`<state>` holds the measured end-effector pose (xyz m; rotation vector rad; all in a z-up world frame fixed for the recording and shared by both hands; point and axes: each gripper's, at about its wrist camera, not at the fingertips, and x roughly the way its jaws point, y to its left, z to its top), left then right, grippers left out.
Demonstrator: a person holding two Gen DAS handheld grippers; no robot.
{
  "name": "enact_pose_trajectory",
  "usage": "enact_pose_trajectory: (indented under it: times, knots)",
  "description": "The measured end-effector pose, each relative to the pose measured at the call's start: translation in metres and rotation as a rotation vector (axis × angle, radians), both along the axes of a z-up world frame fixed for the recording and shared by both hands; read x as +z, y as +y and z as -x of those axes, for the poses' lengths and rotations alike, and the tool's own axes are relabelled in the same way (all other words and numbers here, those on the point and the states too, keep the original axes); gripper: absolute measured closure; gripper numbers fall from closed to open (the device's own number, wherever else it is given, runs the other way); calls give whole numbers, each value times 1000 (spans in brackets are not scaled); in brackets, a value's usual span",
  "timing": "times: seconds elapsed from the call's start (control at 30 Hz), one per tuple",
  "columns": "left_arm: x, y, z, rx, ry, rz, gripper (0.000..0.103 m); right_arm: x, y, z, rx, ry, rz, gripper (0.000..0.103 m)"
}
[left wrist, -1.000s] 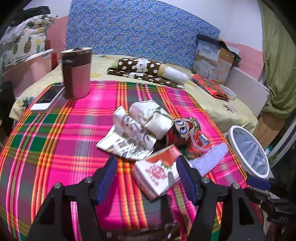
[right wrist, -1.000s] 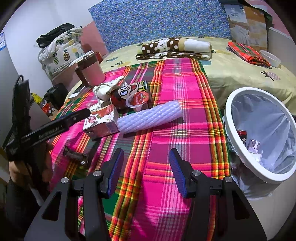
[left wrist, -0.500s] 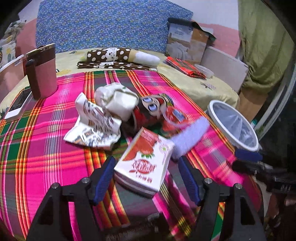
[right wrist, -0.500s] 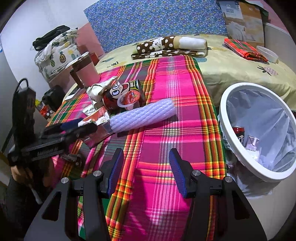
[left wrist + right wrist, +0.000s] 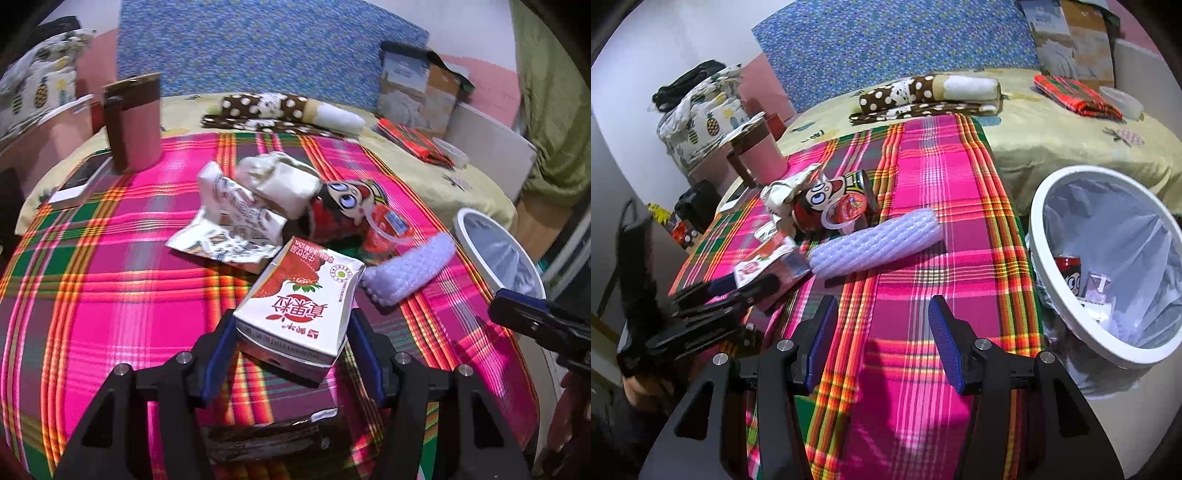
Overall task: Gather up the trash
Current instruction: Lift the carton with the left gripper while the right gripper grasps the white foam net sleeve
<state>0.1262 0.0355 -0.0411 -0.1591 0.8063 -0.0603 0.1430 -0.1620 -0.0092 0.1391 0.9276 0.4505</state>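
Note:
A strawberry milk carton (image 5: 299, 306) lies on the pink plaid cloth (image 5: 110, 295) between the jaws of my left gripper (image 5: 291, 343). The jaws are closing, and both blue pads meet the carton's sides. Behind it lie crumpled printed paper (image 5: 229, 225), a white wrapper (image 5: 280, 177), a red cartoon can (image 5: 343, 206), a red-lidded plastic cup (image 5: 384, 229) and a bubble-wrap roll (image 5: 406, 269). In the right wrist view the carton (image 5: 764, 264) shows inside the left gripper (image 5: 720, 291). My right gripper (image 5: 882, 339) hovers open over bare cloth, with the white bin (image 5: 1038, 236) to its right.
A pink tumbler (image 5: 133, 125) and a phone (image 5: 81, 181) stand at the far left of the cloth. A dark wrapper (image 5: 273, 435) lies under my left gripper. The bin holds a red can (image 5: 1069, 273) and clear scraps. Folded cloths (image 5: 280, 110) lie further back.
My left gripper has moved forward around the carton, and its jaws have narrowed onto the carton's sides. The right gripper has stayed where it was, still open.

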Motion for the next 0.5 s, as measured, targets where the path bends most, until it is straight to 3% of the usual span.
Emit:
enact_pose_trajectory:
  times: [0.27,0.5]
  knots:
    - [5,14,7,61,-39,14,42,-7,-1,-29,-61,33,-58,50]
    - [-1,11,6,36,-16,20,42,-22,0,-48,-117,102,-94,50]
